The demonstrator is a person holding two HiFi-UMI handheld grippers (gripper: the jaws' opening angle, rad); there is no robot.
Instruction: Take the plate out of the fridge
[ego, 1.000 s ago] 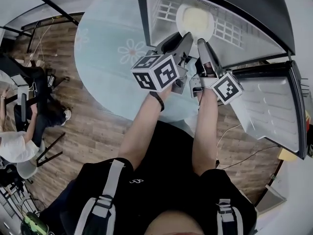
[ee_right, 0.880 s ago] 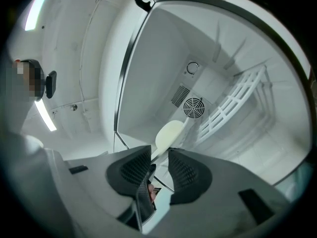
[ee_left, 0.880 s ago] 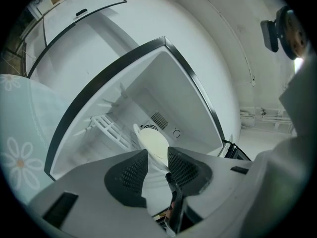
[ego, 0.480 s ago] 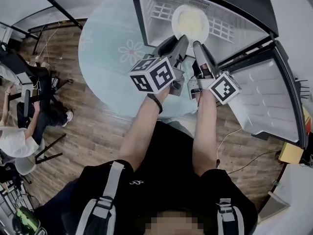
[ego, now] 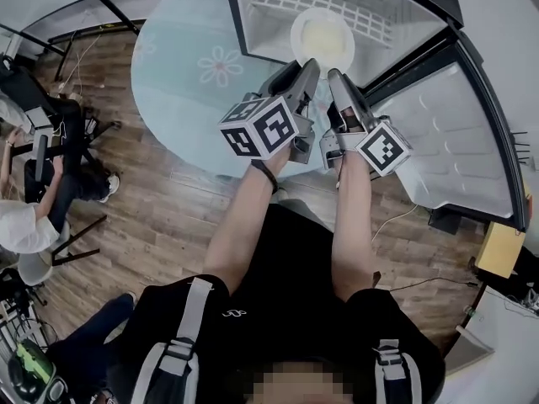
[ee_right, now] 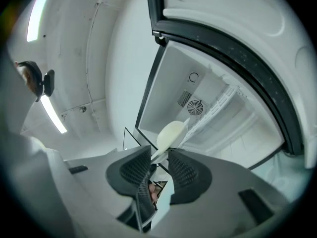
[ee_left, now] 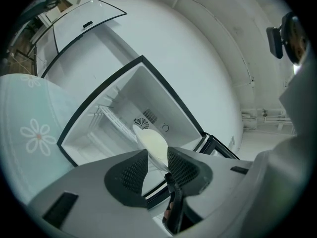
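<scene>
A round pale plate (ego: 321,34) hangs at the front opening of the open white fridge (ego: 396,11), over its wire shelf (ego: 372,25). My left gripper (ego: 308,64) and right gripper (ego: 332,74) sit side by side at the plate's near rim, each shut on it. In the left gripper view the plate (ee_left: 153,144) runs edge-on out from between the pads of the left gripper (ee_left: 157,158). In the right gripper view the plate (ee_right: 171,133) likewise sticks out of the right gripper (ee_right: 159,156), with the fridge's back wall and fan (ee_right: 194,106) behind it.
The fridge door (ego: 446,141) stands swung open at the right. A round pale blue rug (ego: 181,82) with a flower print covers the wooden floor in front of the fridge. A seated person (ego: 34,225) and black stands are at the far left. A cardboard box (ego: 497,251) lies at right.
Both grippers have drawn back from the fridge with the plate between them; the plate has come from deep over the wire shelf to the fridge's front opening.
</scene>
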